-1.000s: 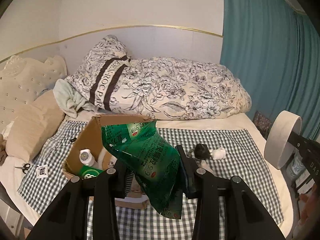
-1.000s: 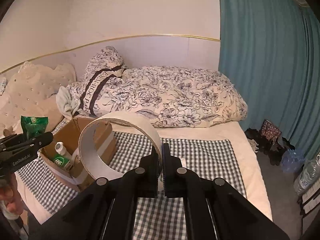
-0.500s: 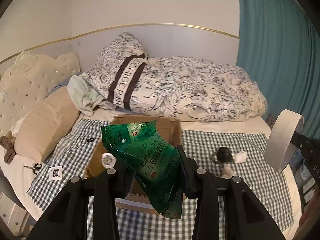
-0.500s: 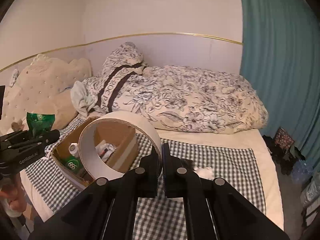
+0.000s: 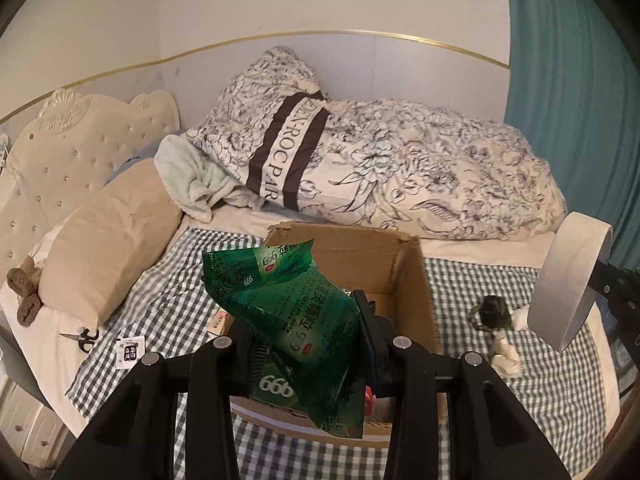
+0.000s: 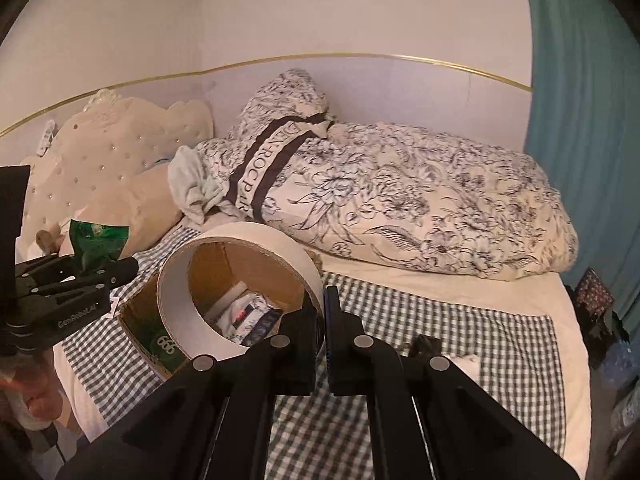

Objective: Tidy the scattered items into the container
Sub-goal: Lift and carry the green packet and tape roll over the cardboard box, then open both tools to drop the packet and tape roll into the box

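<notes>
a person stands at a bed, a gripper in each hand, both angled downward toward an open cardboard box (image 5: 412,280) on a checked blanket (image 5: 500,412).

the left gripper (image 5: 306,344) has its jaws partly apart, pinching a floppy green packet (image 5: 288,304) that hangs above the box's near edge. the right gripper (image 6: 324,336), jaws pressed nearly together, grips the wall of a white tape roll (image 6: 240,292) held upright just right of the box.

risks, as i judge them: the packet sags past the front wall, so a release here could drape it over the rim or drop it outside. the roll is held by a thin edge and could swing, or land on the blanket and roll. the two grippers, close together, might collide above the opening.

small scissors (image 5: 84,336) and a dark and white bundle (image 5: 496,316) lie on the bed, outside the box.
</notes>
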### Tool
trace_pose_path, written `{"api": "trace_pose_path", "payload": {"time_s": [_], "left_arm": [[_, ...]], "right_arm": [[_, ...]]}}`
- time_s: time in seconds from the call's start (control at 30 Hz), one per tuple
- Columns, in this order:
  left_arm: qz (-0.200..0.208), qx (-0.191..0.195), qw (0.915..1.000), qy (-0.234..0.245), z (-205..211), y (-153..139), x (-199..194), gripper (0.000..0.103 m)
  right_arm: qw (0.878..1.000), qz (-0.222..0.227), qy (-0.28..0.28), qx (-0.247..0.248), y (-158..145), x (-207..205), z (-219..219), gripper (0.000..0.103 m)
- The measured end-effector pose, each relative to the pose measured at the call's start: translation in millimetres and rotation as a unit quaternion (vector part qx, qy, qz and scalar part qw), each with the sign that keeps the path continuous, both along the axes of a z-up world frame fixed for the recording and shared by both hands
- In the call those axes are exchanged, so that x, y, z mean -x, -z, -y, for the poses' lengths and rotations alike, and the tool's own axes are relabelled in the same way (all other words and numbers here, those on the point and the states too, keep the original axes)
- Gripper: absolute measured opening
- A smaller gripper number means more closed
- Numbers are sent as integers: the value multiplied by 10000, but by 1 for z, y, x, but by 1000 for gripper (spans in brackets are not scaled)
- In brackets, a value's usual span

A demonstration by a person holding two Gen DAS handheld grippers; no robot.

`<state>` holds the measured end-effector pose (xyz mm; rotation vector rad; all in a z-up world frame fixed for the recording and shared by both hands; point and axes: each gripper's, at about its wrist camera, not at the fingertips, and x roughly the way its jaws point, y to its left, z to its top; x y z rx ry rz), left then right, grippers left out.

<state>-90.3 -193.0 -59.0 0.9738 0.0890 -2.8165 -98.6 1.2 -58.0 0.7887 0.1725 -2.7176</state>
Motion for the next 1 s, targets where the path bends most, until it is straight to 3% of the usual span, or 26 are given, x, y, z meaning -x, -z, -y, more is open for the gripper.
{"api": "trace_pose_path", "payload": {"time_s": [1.0], "left_arm": [[1024,-101,9947,-64,41,101,92,39]], "right_arm": [[9931,907,-643,-385,101,102,89,3]]}}
